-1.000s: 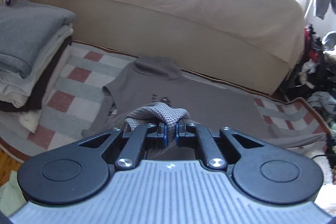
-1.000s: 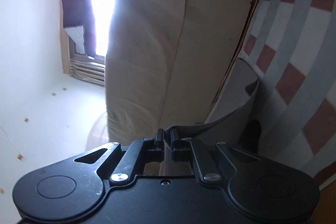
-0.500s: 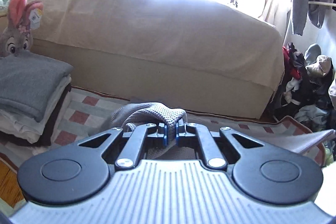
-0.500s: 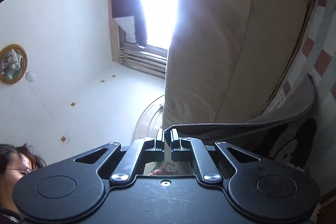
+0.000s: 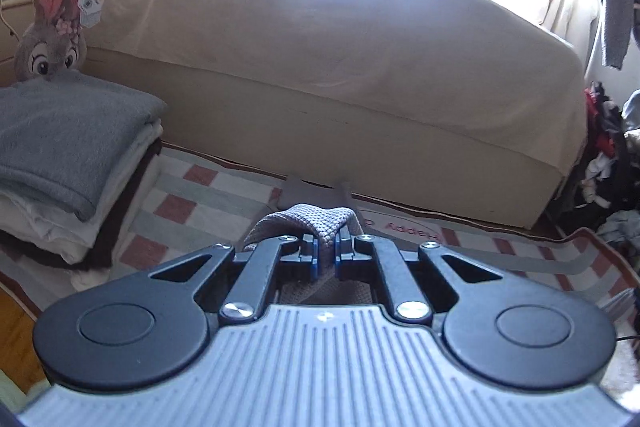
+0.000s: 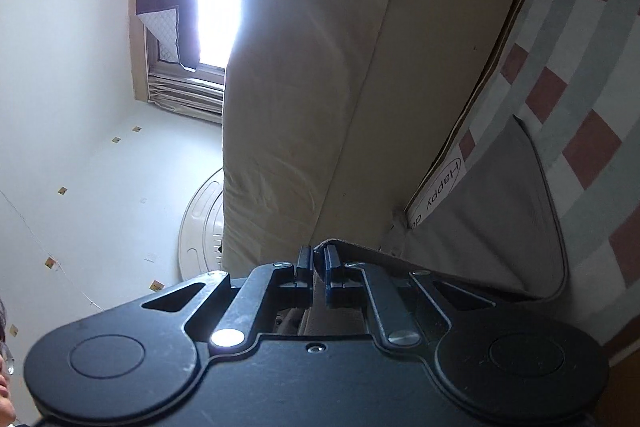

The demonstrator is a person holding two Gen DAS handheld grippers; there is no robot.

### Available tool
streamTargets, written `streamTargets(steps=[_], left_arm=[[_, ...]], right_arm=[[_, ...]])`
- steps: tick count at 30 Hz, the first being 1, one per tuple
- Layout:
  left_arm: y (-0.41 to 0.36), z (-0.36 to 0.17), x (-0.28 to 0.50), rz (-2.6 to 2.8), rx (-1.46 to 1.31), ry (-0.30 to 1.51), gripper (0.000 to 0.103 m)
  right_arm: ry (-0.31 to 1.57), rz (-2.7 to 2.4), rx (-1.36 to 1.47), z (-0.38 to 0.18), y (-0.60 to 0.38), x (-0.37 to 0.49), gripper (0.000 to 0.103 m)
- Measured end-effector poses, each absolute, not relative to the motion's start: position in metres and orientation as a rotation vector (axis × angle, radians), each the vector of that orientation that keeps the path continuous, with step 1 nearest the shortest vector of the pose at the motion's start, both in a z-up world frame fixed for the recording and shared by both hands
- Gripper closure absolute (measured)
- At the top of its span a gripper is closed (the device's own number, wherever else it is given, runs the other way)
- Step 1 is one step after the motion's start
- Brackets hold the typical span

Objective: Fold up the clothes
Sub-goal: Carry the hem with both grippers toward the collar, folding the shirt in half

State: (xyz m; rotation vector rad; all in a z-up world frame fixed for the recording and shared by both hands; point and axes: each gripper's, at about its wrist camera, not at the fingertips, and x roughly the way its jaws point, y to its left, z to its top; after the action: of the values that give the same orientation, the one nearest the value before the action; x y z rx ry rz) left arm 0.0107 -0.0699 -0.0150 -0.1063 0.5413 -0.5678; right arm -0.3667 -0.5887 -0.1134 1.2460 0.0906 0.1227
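Checked rug (image 5: pixel 208 203) lies before the beige sofa (image 5: pixel 320 67); my left gripper (image 5: pixel 326 247) and right gripper (image 6: pixel 318 267) each clamp the grey knit garment (image 5: pixel 316 219).

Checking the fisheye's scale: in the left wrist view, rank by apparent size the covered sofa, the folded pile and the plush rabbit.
1. Covered sofa
2. Folded pile
3. Plush rabbit; it sits farther back, so true size is unsure.

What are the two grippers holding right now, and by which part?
Both pinch the grey garment: left gripper on a bunched knit fold, right gripper on a thin edge.
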Motion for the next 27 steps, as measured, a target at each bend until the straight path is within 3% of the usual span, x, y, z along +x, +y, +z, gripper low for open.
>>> streamTargets(steps=[6, 10, 16, 19, 27], left_arm=[[-0.124, -0.029, 0.093, -0.609, 0.078, 0.581, 0.097], [-0.168, -0.036, 0.165, -0.644, 0.052, 0.677, 0.097], [-0.241, -0.087, 0.22, -0.587, 0.183, 0.695, 0.097], [-0.258, -0.11, 0.236, -0.578, 0.183, 0.763, 0.097], [-0.271, -0.108, 0.289, -0.537, 0.059, 0.782, 0.097]], right_arm=[[0.23, 0.025, 1.136, -0.101, -0.635, -0.296, 0.095], [0.345, -0.017, 1.049, -0.098, -0.664, -0.246, 0.095], [0.568, -0.19, 0.785, -0.11, -0.678, -0.198, 0.095], [0.608, -0.207, 0.767, -0.129, -0.684, -0.176, 0.095], [0.619, -0.241, 0.751, -0.146, -0.718, -0.131, 0.095]])
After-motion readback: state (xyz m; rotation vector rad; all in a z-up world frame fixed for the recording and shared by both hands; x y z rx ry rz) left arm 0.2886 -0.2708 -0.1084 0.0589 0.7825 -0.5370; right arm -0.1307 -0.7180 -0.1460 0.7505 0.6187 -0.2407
